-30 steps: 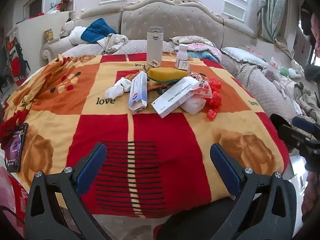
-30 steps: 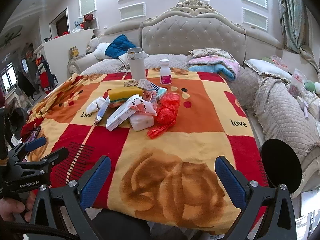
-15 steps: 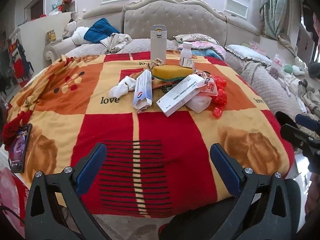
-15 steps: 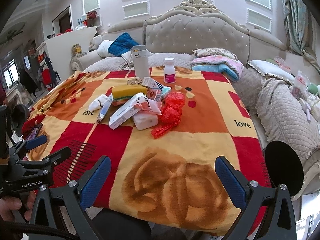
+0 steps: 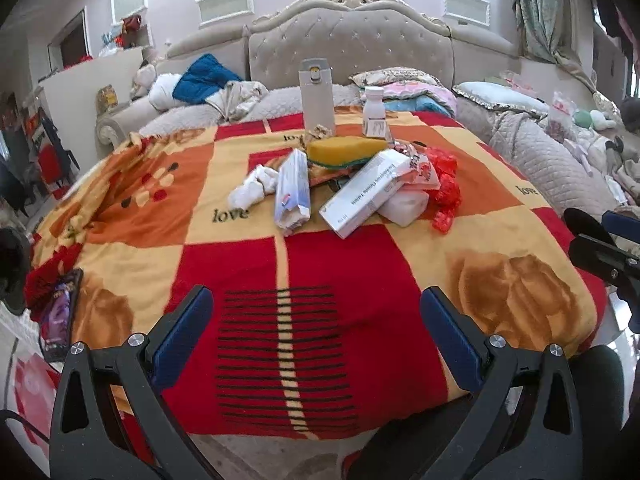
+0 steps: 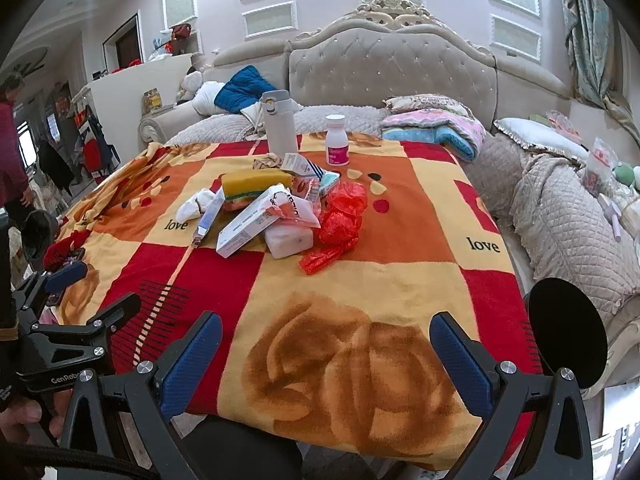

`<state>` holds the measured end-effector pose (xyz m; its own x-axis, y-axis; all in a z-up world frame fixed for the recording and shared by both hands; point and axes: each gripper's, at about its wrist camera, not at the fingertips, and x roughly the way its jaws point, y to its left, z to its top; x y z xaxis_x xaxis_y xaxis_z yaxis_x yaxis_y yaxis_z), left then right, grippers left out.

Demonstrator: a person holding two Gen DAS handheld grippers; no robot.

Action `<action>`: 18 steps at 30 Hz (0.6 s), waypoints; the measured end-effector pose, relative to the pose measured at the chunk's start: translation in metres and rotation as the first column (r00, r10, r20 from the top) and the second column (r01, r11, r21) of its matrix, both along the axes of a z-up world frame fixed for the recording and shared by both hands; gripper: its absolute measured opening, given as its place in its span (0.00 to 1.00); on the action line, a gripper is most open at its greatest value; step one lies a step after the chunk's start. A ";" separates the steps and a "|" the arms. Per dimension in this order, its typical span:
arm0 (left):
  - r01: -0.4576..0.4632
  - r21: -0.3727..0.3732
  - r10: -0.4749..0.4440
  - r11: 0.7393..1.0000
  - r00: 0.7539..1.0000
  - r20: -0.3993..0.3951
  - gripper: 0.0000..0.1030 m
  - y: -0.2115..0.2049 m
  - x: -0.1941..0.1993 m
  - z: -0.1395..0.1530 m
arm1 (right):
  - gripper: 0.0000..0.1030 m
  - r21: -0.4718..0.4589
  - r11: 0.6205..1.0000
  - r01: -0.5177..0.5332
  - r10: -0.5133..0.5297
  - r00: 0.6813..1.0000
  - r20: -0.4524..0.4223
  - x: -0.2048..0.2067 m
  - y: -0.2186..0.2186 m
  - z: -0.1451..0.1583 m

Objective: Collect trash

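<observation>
A pile of trash lies mid-table on a red, orange and yellow blanket [image 5: 360,280]: a white medicine box [image 5: 366,194] [image 6: 250,226], a toothpaste box [image 5: 292,192], a crumpled white tissue [image 5: 254,188] [image 6: 196,204], a red plastic bag [image 5: 446,192] [image 6: 340,220], a white packet [image 6: 290,240] and a yellow sponge [image 5: 346,152] [image 6: 256,184]. My left gripper [image 5: 316,320] is open and empty above the near edge, well short of the pile. My right gripper [image 6: 326,344] is open and empty, also short of it. The left gripper also shows in the right wrist view [image 6: 76,320].
A grey flask [image 5: 317,96] [image 6: 280,122] and a white pill bottle [image 5: 374,110] [image 6: 337,140] stand behind the pile. A phone [image 5: 60,316] lies at the table's left edge. A sofa [image 6: 392,68] with pillows wraps the back and right. A black disc [image 6: 566,332] sits at right.
Both grippers have drifted slightly toward the table, so the pile looks a little nearer. Both stay open and empty. Nothing on the table has moved.
</observation>
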<state>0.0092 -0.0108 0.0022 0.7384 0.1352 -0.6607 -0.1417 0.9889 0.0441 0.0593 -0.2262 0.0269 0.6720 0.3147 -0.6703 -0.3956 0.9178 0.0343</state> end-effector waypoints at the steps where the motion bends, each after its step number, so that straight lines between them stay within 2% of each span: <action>1: 0.008 -0.015 -0.008 1.000 1.000 -0.008 1.00 -0.001 0.000 -0.001 | 1.00 -0.001 1.000 0.000 0.000 1.000 0.002 -0.001 0.000 0.001; 4: 0.013 -0.034 -0.013 0.999 1.000 -0.015 1.00 -0.003 -0.001 -0.003 | 1.00 -0.004 1.000 0.001 -0.001 1.000 0.009 -0.004 -0.002 0.002; 9: 0.027 -0.130 -0.034 0.991 0.998 -0.053 1.00 -0.001 0.005 -0.009 | 1.00 -0.012 1.000 0.017 -0.017 1.000 0.005 -0.007 -0.008 0.002; 13: 0.028 -0.137 -0.036 0.990 0.998 -0.051 1.00 0.000 0.004 -0.009 | 1.00 -0.013 1.000 0.025 -0.025 1.000 -0.001 -0.008 -0.010 0.001; 18: 0.031 -0.073 -0.033 0.997 0.999 -0.030 1.00 -0.004 0.001 -0.006 | 1.00 -0.016 1.000 0.015 -0.015 1.000 -0.002 -0.008 -0.007 0.002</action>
